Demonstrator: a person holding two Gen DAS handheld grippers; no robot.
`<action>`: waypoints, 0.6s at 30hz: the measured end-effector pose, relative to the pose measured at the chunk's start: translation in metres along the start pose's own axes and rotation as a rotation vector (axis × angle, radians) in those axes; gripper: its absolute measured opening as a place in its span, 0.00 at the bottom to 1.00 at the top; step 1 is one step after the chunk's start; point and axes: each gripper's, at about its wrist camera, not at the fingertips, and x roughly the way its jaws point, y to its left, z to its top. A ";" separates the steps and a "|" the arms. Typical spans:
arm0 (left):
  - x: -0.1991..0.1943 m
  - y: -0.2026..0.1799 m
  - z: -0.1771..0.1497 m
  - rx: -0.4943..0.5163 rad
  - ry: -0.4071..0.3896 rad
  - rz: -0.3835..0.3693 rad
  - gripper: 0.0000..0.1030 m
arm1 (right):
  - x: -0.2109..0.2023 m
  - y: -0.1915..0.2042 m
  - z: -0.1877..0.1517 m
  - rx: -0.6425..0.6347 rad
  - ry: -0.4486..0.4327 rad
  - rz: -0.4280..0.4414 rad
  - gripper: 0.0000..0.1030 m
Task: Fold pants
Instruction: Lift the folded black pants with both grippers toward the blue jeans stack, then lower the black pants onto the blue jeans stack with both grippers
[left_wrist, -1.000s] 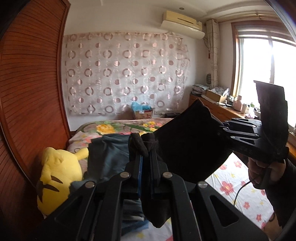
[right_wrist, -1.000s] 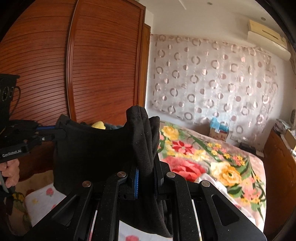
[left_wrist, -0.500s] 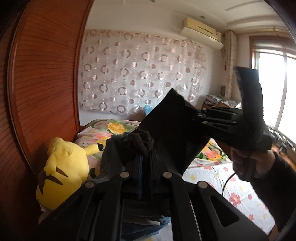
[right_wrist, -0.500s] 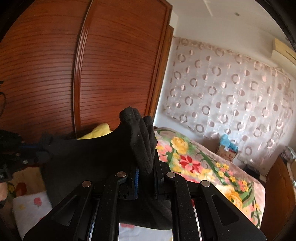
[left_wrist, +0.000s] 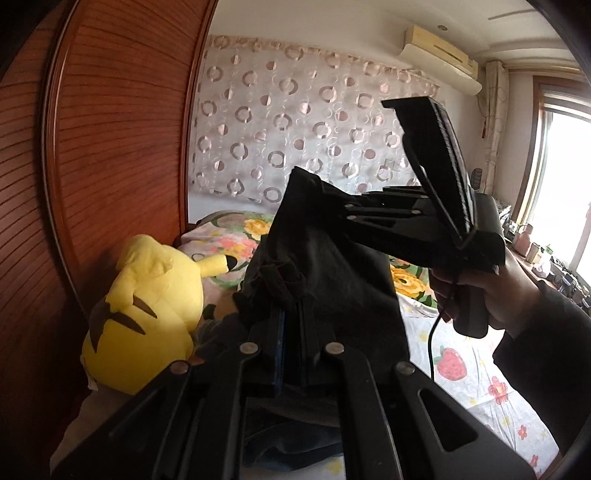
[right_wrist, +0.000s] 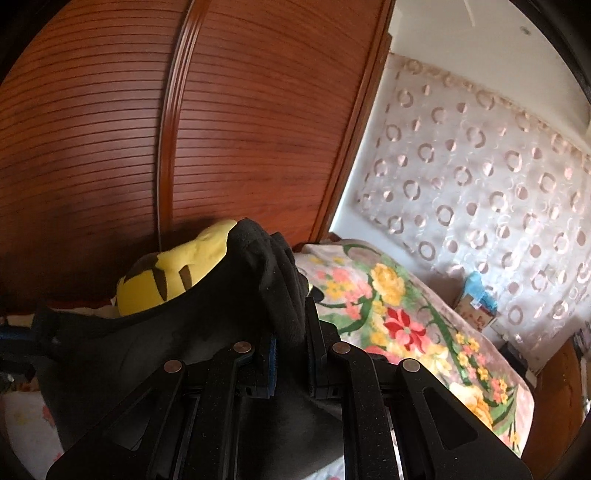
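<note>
Black pants (left_wrist: 332, 280) hang stretched in the air between my two grippers above the bed. My left gripper (left_wrist: 293, 314) is shut on one bunched corner of them. My right gripper (right_wrist: 290, 332) is shut on the other corner, whose fabric (right_wrist: 269, 258) sticks up between the fingers. In the left wrist view the right gripper (left_wrist: 317, 199) comes in from the right, held by a hand (left_wrist: 491, 291). In the right wrist view the pants (right_wrist: 129, 354) sag to the left toward the left gripper at the frame edge.
A yellow plush toy (left_wrist: 147, 314) lies against the wooden wardrobe (left_wrist: 92, 166) at the head of the bed. A floral blanket (right_wrist: 399, 314) covers the far bed. A white sheet with fruit prints (left_wrist: 472, 373) is below. Dark folded clothes (left_wrist: 288, 439) lie under my left gripper.
Both grippers have swung left toward the wardrobe and plush toy, carrying the pants. The right gripper has come closer to the left one, and the pants sag more.
</note>
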 end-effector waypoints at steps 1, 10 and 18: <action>0.001 0.001 -0.002 -0.001 0.004 0.004 0.03 | 0.004 0.001 0.000 0.001 0.005 0.001 0.09; 0.005 0.001 0.000 -0.002 0.027 0.030 0.11 | -0.002 -0.012 -0.007 0.112 -0.022 -0.002 0.38; -0.007 -0.006 0.011 0.054 0.000 0.041 0.37 | -0.041 -0.027 -0.025 0.139 -0.060 0.059 0.38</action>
